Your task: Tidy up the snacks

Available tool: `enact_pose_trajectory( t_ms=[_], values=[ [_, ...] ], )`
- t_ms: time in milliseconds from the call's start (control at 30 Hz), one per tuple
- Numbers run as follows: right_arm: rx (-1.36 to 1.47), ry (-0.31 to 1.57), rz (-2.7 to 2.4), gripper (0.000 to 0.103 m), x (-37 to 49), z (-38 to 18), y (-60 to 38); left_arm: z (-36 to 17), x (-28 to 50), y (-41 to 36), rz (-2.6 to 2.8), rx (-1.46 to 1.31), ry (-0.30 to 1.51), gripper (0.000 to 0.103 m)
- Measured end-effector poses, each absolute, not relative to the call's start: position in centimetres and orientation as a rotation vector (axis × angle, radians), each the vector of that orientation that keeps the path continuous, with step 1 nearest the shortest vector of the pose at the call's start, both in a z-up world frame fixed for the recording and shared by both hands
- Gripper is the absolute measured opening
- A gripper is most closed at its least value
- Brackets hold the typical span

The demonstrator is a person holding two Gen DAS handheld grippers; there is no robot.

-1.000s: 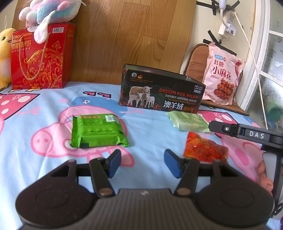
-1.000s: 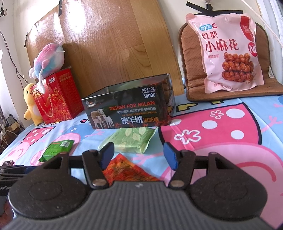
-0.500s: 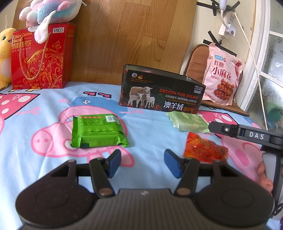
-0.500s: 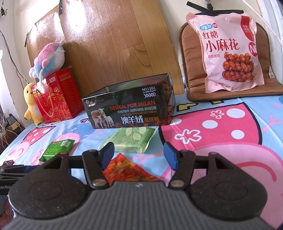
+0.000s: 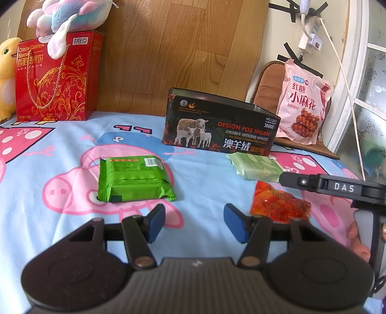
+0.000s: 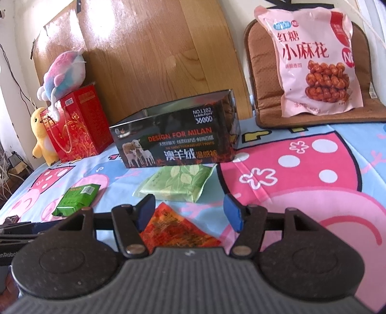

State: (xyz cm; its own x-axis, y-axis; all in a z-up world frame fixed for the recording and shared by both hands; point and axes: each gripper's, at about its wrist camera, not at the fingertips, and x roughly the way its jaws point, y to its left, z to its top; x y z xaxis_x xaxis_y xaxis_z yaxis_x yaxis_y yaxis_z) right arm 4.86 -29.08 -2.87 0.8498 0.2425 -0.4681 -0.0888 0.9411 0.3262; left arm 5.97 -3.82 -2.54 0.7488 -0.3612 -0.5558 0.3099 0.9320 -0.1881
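Three small snack packets loose on the cartoon-print bed sheet [image 5: 48, 149], none stowed yet. Bright green packet [image 5: 135, 178] lying flat, barcode side up, just ahead of the left hand-held gripper [image 5: 194, 223], well apart from the other two. Pale green leaf-print packet [image 6: 178, 183] just in front of the black tin [image 6: 176, 142], near its right end, possibly touching its base. Orange-red packet [image 6: 176, 229] nearest the right hand-held gripper [image 6: 189, 212], partly under the left pad in the right wrist view; pads not pressing it.

Left hand-held gripper: jaws apart, nothing between them. Right hand-held gripper: jaws apart, empty, hovering over the orange-red packet.

Progress judged as at the very start: zero of three packets put away, all three pick-and-place moves left.

Containers: black tin printed "DESIGN FOR MILAN", lid off, rim open upward; interior mostly hidden from both views, contents unknown, nothing poking above the rim. Likely destination, but only a guess. Red cashew biscuit gift box [image 5: 55, 79] at the back left, closed, plush toy [image 5: 70, 14] resting on top, yellow plush duck [image 6: 43, 135] beside it. Large pink twisted-dough snack bag [image 6: 316, 60] propped on a brown cushion [image 6: 263, 72] at back right, off the sheet.
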Motion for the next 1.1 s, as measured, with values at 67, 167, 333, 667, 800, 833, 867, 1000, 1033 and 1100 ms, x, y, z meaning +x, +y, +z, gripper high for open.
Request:
enact_pose_trajectory(
  t_ms=[67,167,333,667,800,833,867,1000,1033,1100],
  values=[
    [0.301,0.539,0.18,0.065,5.1,-2.8,-29.0,-2.5,6.0,-3.8,-0.367,-0.088,0.625,0.055],
    [0.303,0.558,0.187,0.065,5.3,-2.9,-29.0,-2.5,5.9,-3.7,-0.367,-0.09,0.625,0.055],
    [0.306,0.577,0.197,0.065,5.5,-3.0,-28.9,-2.5,5.9,-3.7,-0.367,-0.091,0.625,0.055],
    [0.299,0.586,0.209,0.065,5.7,-3.0,-28.9,-2.5,5.9,-3.6,-0.368,-0.095,0.625,0.055],
    [0.235,0.602,0.305,0.062,5.6,-2.9,-27.8,-2.5,6.0,-3.5,-0.371,-0.108,0.629,0.055],
    [0.213,0.602,0.32,0.06,5.5,-2.9,-27.4,-2.5,6.0,-3.5,-0.371,-0.111,0.631,0.055],
    [0.196,0.603,0.337,0.058,5.4,-2.8,-27.1,-2.5,6.0,-3.5,-0.371,-0.115,0.633,0.055],
    [0.191,0.605,0.367,0.058,5.3,-2.8,-27.0,-2.6,6.1,-3.5,-0.371,-0.124,0.638,0.055],
    [0.197,0.605,0.368,0.057,5.3,-2.8,-27.1,-2.6,6.1,-3.4,-0.371,-0.126,0.638,0.055],
    [0.205,0.603,0.367,0.058,5.3,-2.8,-27.1,-2.6,6.1,-3.4,-0.372,-0.129,0.639,0.055]
  ],
)
